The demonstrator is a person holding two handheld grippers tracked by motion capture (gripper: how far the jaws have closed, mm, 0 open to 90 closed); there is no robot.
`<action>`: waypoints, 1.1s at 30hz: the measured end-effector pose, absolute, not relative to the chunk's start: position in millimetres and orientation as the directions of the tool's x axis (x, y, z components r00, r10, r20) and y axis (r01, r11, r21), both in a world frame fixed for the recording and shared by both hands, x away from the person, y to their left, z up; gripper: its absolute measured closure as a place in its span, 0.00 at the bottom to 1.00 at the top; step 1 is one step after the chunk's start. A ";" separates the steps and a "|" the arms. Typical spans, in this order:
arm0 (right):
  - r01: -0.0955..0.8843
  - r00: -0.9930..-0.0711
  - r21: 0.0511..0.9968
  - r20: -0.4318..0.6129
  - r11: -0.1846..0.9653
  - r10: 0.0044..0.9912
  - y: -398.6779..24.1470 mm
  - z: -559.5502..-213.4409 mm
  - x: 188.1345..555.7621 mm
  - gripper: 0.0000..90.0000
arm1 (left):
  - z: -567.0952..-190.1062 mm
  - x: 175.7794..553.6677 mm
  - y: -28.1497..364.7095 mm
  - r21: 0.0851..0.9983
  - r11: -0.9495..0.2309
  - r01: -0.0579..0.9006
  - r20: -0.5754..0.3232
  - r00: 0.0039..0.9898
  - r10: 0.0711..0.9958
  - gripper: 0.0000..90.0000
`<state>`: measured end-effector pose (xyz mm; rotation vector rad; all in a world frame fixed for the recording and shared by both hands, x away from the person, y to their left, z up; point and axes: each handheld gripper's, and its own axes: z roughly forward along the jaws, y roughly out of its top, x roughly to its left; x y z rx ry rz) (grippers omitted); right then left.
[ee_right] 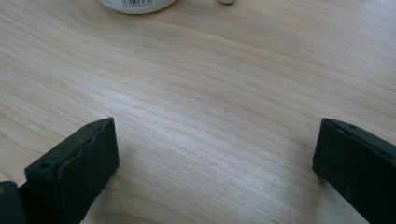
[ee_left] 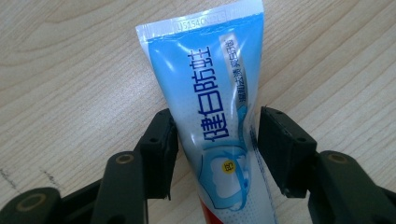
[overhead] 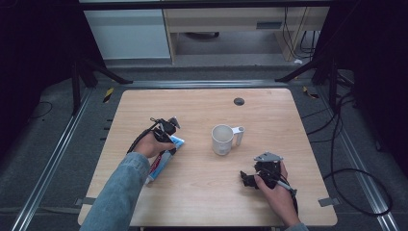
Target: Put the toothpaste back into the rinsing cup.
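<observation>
A blue and white toothpaste tube (overhead: 159, 168) with a red cap end lies flat on the wooden table (overhead: 202, 197), left of centre. My left gripper (overhead: 168, 144) reaches down over its flat crimped end. In the left gripper view the tube (ee_left: 205, 84) runs up between the jaws of the left gripper (ee_left: 215, 149), and both pads (ee_left: 161, 149) sit against its edges. A white mug (overhead: 222, 139) stands upright at mid table, handle to the right. My right gripper (overhead: 248, 178) rests low at the front right, open, nothing between its jaws (ee_right: 215, 158); the mug's base (ee_right: 137, 4) shows ahead.
A small black grommet hole (overhead: 239, 101) sits near the table's far edge. Black frame legs and cables (overhead: 356, 183) lie on the floor around the table. Bare wood lies between the mug and the right gripper.
</observation>
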<state>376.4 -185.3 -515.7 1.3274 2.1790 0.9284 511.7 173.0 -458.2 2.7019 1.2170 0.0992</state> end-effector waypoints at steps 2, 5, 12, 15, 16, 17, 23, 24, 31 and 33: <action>0.608 -0.454 0.727 -0.013 0.321 0.891 -185.3 -515.7 376.4 0.01 | -458.5 512.4 172.9 0.186 -0.643 0.743 -0.015 0.656 0.754 0.54; 0.606 -0.455 0.727 -0.014 0.321 0.891 -185.4 -515.7 376.5 0.01 | -458.5 513.5 172.0 0.182 -0.641 0.746 -0.015 0.654 0.757 0.55; 0.608 -0.454 0.726 -0.013 0.321 0.891 -185.3 -515.7 376.4 0.01 | -461.4 514.5 165.3 0.167 -0.651 0.741 -0.001 0.660 0.751 0.57; 0.608 -0.454 0.726 -0.013 0.320 0.891 -185.3 -515.7 376.4 0.01 | -463.9 512.4 161.2 0.165 -0.664 0.730 0.020 0.670 0.742 0.67; 0.607 -0.455 0.727 -0.014 0.321 0.891 -185.4 -515.7 376.5 0.01 | -463.7 511.9 159.9 0.170 -0.669 0.724 0.030 0.675 0.737 0.69; 0.608 -0.454 0.726 -0.013 0.320 0.891 -185.3 -515.6 376.3 0.01 | -463.4 511.4 158.6 0.170 -0.677 0.716 0.039 0.682 0.731 0.71; 0.606 -0.455 0.727 -0.014 0.322 0.890 -185.4 -515.7 376.5 0.01 | -460.7 507.6 155.9 0.185 -0.694 0.696 0.075 0.694 0.716 0.77; 0.606 -0.455 0.727 -0.015 0.322 0.890 -185.4 -515.7 376.5 0.01 | -459.6 507.1 156.2 0.192 -0.692 0.696 0.078 0.692 0.718 0.77; 0.606 -0.455 0.727 -0.015 0.322 0.890 -185.4 -515.7 376.5 0.01 | -450.1 505.9 161.1 0.244 -0.667 0.704 0.058 0.676 0.735 0.79; 0.606 -0.455 0.727 -0.014 0.321 0.890 -185.3 -515.7 376.5 0.01 | -446.9 505.7 162.8 0.251 -0.666 0.702 0.055 0.677 0.734 0.79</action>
